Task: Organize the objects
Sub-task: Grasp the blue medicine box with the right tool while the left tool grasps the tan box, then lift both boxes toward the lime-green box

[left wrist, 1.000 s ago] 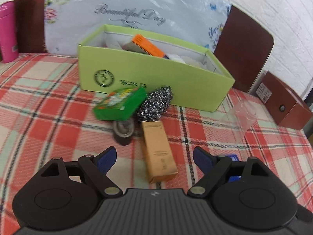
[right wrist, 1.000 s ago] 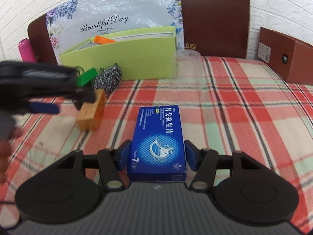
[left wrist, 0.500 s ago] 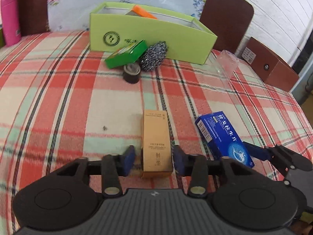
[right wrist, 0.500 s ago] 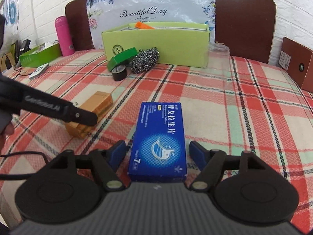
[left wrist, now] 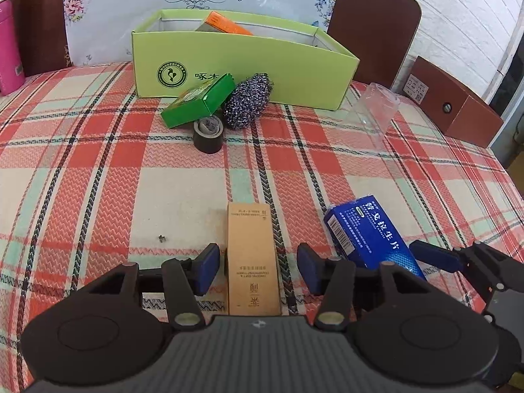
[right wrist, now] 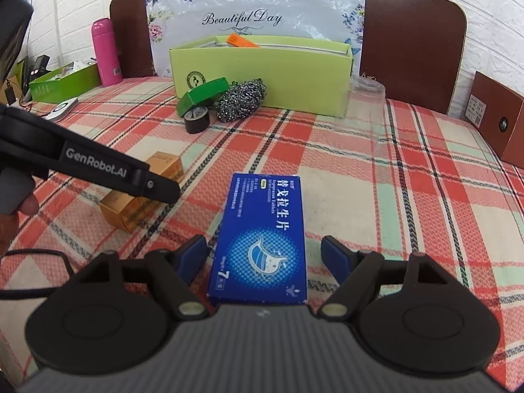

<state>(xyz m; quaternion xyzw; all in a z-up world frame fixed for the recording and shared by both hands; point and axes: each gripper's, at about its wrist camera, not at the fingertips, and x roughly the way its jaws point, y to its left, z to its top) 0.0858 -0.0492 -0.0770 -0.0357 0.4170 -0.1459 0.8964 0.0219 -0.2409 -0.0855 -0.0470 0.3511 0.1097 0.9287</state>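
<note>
I find my left tongs (left wrist: 258, 267) parted, straddling the tan carton (left wrist: 252, 258) without contact; right tongs (right wrist: 266, 258) have just been widening around the glossy blue box (right wrist: 262, 239). Steel scourer (left wrist: 248, 101), tape roll (left wrist: 208, 131) beyond.

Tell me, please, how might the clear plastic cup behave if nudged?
The clear cup looks thin-walled, so probably light and easily tipped. It stands upside down on soft checked cloth, so it may wobble, and would probably roll once toppled.

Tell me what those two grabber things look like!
Both are black plastic. The left gripper and the right gripper each have two blue pads on thin black arms, two big round discs with small silvery pins, and a grey ribbed body between them. From the right camera, the left one's side reads "GenRobot.AI" in white, and a black cable trails beneath it.
</note>
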